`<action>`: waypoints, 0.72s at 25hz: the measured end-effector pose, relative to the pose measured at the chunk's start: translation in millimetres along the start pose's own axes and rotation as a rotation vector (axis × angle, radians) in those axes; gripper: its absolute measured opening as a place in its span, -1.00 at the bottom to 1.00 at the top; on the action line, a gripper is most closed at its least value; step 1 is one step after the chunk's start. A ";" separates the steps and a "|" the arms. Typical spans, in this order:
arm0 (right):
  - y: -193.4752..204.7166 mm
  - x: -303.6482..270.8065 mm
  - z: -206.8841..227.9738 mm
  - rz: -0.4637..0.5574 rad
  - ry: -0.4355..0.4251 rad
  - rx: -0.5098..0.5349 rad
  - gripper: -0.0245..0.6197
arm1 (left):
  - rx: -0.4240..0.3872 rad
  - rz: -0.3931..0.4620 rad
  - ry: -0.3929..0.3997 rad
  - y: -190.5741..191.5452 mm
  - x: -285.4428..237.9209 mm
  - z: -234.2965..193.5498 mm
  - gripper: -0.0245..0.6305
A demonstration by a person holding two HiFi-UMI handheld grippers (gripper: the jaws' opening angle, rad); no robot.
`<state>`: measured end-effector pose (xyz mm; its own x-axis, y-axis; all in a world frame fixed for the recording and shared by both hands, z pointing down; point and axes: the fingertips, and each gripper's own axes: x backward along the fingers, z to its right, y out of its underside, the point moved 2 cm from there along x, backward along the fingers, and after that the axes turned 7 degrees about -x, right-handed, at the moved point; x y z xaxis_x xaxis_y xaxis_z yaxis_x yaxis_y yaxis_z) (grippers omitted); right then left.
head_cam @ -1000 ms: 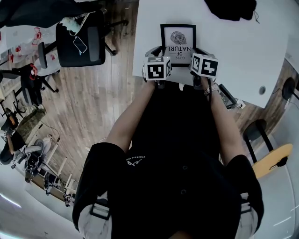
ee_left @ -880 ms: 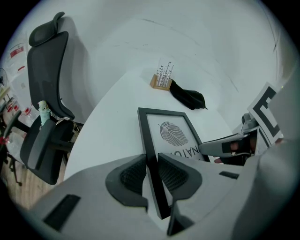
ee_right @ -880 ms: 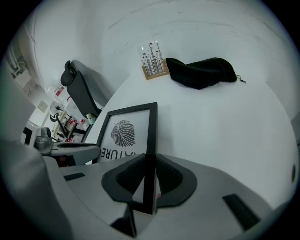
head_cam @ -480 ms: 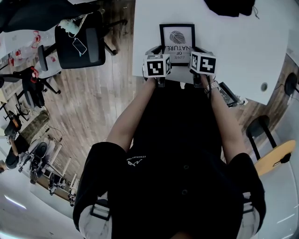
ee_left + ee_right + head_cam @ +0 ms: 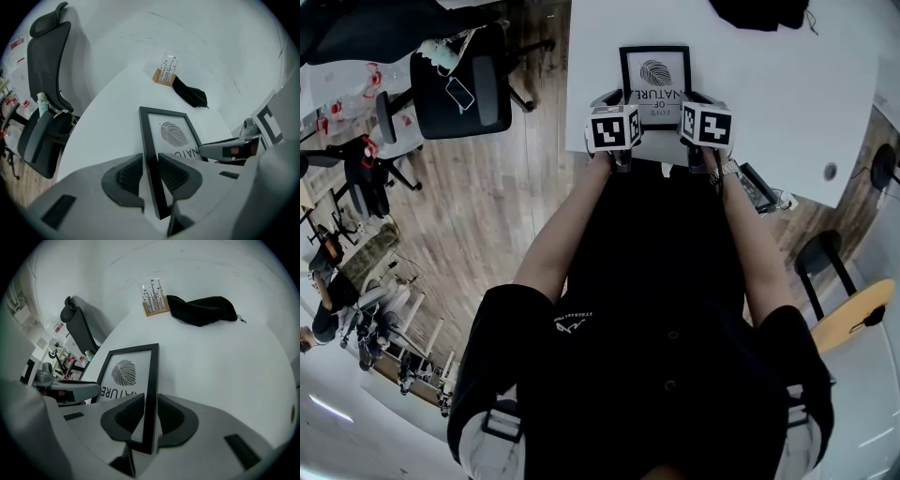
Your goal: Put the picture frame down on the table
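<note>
A black picture frame [image 5: 655, 80] with a leaf print lies face up on the white table [image 5: 787, 103], close to its near edge. My left gripper [image 5: 611, 101] is shut on the frame's left bar, which runs between its two dark pads in the left gripper view, where the frame [image 5: 173, 136] stretches away from the left gripper [image 5: 151, 176]. My right gripper [image 5: 701, 98] is shut on the right bar. In the right gripper view that bar of the frame [image 5: 124, 373] stands between the right gripper's [image 5: 150, 416] pads. I cannot tell whether the near end touches the table.
A black pouch [image 5: 201, 309] and a small wooden card stand [image 5: 153, 300] sit at the table's far side. A black office chair [image 5: 464, 84] stands on the wooden floor left of the table. A small device [image 5: 759, 192] lies at the table's near right edge.
</note>
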<state>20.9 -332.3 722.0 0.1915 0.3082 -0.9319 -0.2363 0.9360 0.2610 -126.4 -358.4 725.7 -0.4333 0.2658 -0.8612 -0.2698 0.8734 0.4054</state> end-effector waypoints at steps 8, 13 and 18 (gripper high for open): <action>-3.9 10.1 -5.0 0.050 -0.029 -0.006 -0.52 | -0.010 0.043 -0.005 -0.5 10.8 -0.6 -0.58; -10.5 22.5 -5.1 0.128 -0.015 0.025 -0.90 | -0.029 0.097 -0.032 -7.3 24.6 0.2 -0.63; -6.6 32.2 -4.5 0.147 -0.048 0.001 -0.93 | -0.068 0.138 -0.077 -8.8 35.2 4.8 -0.90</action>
<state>24.3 -329.4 689.2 0.2005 0.4499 -0.8703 -0.2638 0.8803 0.3943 -135.2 -354.8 690.3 -0.4039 0.4136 -0.8160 -0.2712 0.7977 0.5386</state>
